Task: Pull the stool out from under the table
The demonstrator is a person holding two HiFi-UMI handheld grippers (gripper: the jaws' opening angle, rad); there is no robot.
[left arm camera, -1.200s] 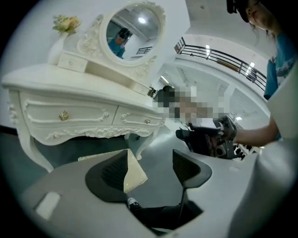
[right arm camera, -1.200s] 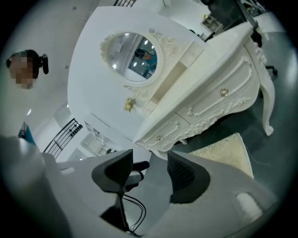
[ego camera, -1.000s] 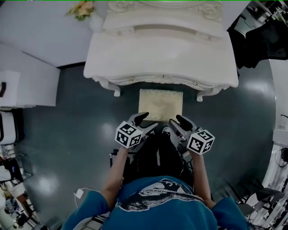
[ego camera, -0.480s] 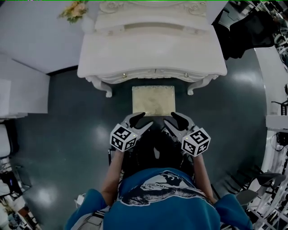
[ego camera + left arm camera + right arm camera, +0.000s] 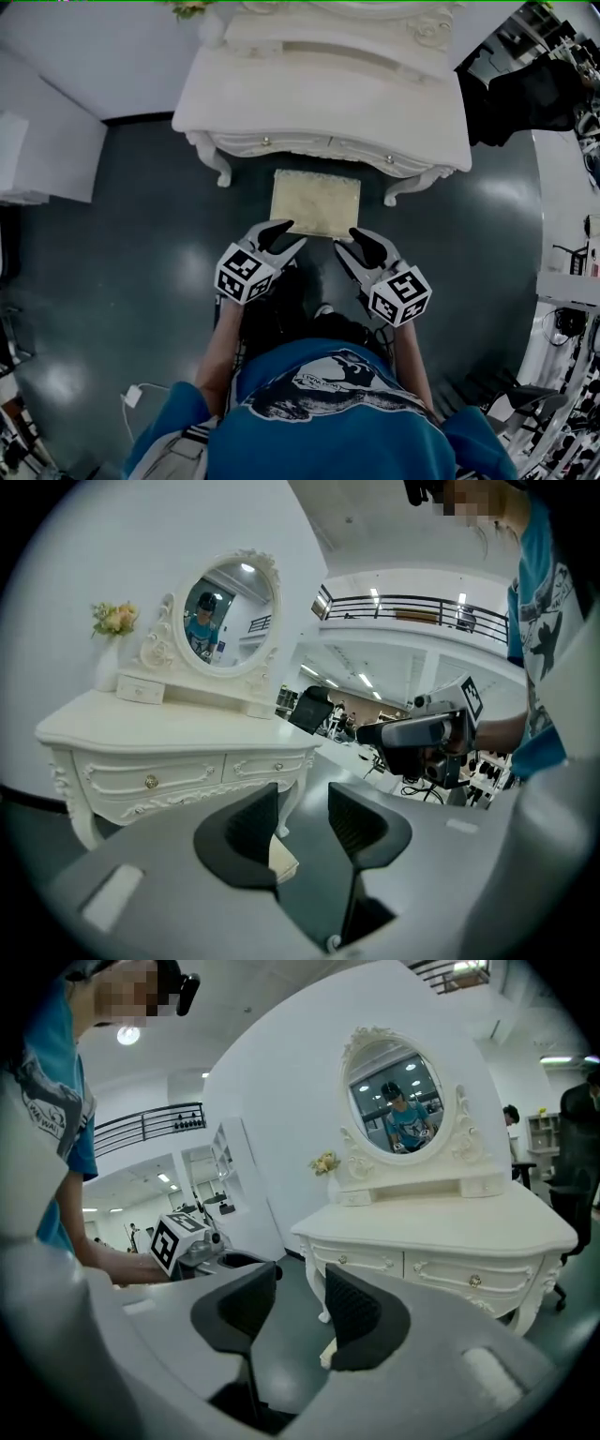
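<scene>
both arms reach out in front of the person, side by side; the left tongs (image 5: 275,236) and the right tongs (image 5: 361,247) point to the far side and a little down, with their tips leaning in toward each other; each pair has just been closing, but a gap is there and nothing sits in it, so they grip nothing; the stool (image 5: 316,203) stands on the floor (image 5: 141,262) just past the tips, its far edge near the front of the white bench (image 5: 328,103); its legs are hidden under its top; in the gripper views only a corner of it peeks from behind a jaw; the flowers (image 5: 192,8) are cut off at the top of the head view
</scene>
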